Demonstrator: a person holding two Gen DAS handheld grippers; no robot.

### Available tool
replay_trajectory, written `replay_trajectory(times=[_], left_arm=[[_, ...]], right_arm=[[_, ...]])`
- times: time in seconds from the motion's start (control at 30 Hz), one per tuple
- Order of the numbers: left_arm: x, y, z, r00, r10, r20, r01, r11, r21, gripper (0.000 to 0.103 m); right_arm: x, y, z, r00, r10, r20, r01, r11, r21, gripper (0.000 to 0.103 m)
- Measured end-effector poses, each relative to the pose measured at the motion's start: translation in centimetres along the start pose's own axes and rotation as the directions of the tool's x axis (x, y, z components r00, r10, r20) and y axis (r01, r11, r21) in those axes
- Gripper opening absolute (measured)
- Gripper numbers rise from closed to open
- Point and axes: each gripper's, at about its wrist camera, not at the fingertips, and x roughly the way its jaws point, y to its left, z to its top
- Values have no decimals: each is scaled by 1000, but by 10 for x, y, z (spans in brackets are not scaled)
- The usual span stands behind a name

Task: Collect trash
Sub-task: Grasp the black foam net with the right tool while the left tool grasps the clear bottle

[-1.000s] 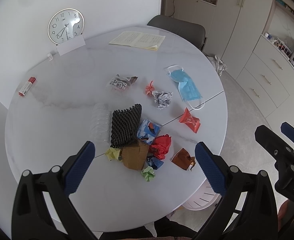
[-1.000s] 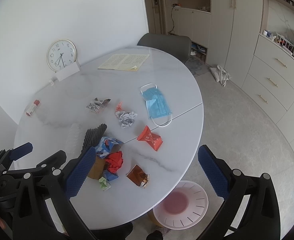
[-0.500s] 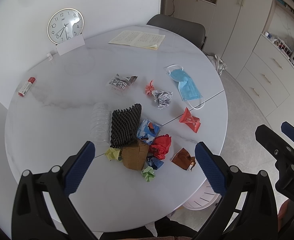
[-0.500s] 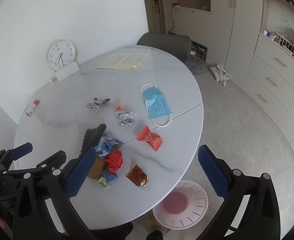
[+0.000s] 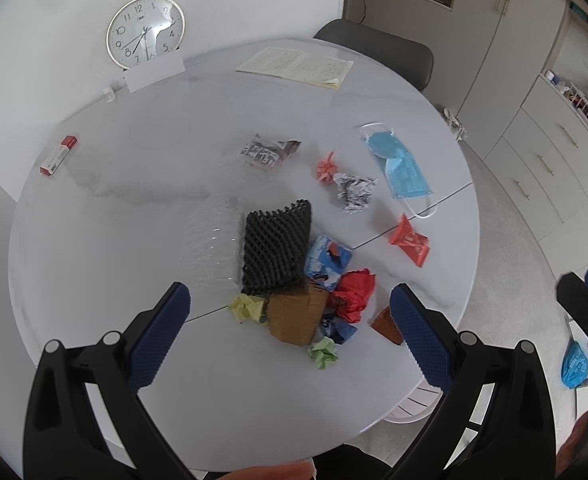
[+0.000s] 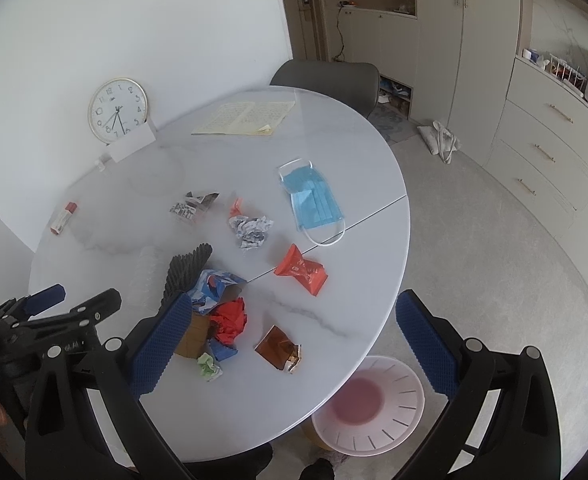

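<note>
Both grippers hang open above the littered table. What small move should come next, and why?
Probably lower the right gripper onto the brown wrapper. It lies alone near the table edge, just above the pink bin on the floor, clear of the central pile. Both grippers are open and hold nothing.

round white table (image 5: 134, 184) — scattered trash (image 5: 294, 264), notebook (image 5: 294, 66)

I see: mask (image 6: 313, 196) light blue | foam sheet (image 5: 276, 253) black, ridged | table (image 5: 142, 152) white, grey-veined | wrapper (image 6: 301, 269) orange-red
</note>
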Motion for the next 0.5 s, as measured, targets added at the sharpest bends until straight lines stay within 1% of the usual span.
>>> replay_trajectory(times=[0.1,0.2,0.27,0.37,0.43,0.5], left_arm=[[34,30,5,998,57,-26,-58,998,-11,96],[74,60,11,994,85,-72,-86,996,-10,96],[99,77,15,991,79,-107,-81,997,-8,96],[132,88,22,987,65,-145,-62,998,24,96],[150,89,25,984,64,-164,-56,997,49,96],[166,89,28,982,57,-180,-45,997,68,96]], right_arm=[[16,2,-12,999,14,-31,-13,999,29,101],[36,9,-28,997,20,-75,-16,999,48,101],[49,16,-38,995,18,-97,-13,998,56,101],[67,22,-46,993,19,-119,-11,997,72,101],[81,25,-46,990,32,-140,-20,996,81,101],[99,30,-41,985,68,-158,-54,994,92,101]])
